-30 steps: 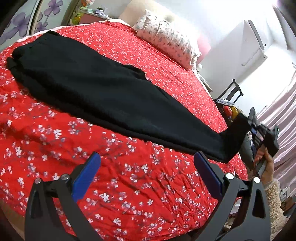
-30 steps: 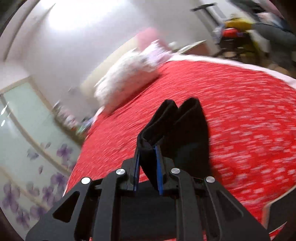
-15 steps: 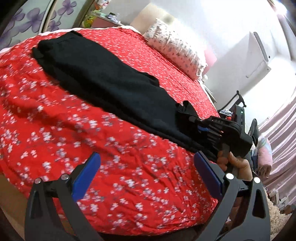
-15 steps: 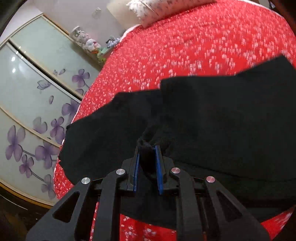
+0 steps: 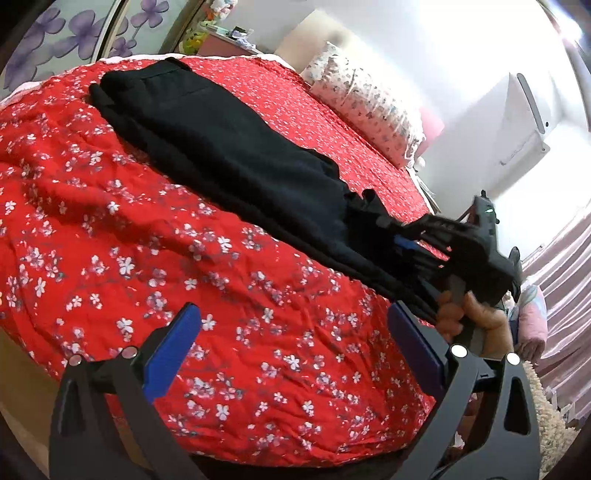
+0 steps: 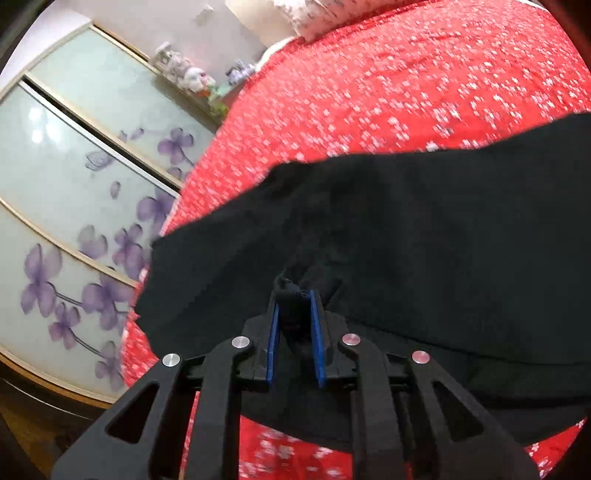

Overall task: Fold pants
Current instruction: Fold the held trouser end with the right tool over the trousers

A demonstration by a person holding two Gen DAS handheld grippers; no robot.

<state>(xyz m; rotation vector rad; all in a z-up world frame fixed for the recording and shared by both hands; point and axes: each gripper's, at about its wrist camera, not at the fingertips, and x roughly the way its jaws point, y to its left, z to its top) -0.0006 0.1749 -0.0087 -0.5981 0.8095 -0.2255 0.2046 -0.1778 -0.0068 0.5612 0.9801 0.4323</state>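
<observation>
Black pants (image 5: 229,147) lie lengthwise across a red flowered bedspread (image 5: 184,277), waistband at the far left, legs running toward the right. My right gripper (image 6: 294,295) is shut on the bunched leg hem, and black cloth (image 6: 424,236) spreads out ahead of it over the pants. In the left wrist view that right gripper (image 5: 373,218) sits low over the leg end, with a hand (image 5: 469,314) around its handle. My left gripper (image 5: 291,325) stands open above bare bedspread near the bed's front edge, with nothing between its blue pads.
A flowered pillow (image 5: 369,107) lies at the head of the bed. Sliding wardrobe doors (image 6: 74,206) with purple flowers stand beyond the bed's far side. A shelf with small items (image 5: 221,33), an air conditioner (image 5: 532,110) and pink curtains (image 5: 565,295) surround the bed.
My right gripper has carried the leg hem from off the bed's right edge leftward over the pants and lowered it, folding the leg back. The left gripper drifted a little, still open.
</observation>
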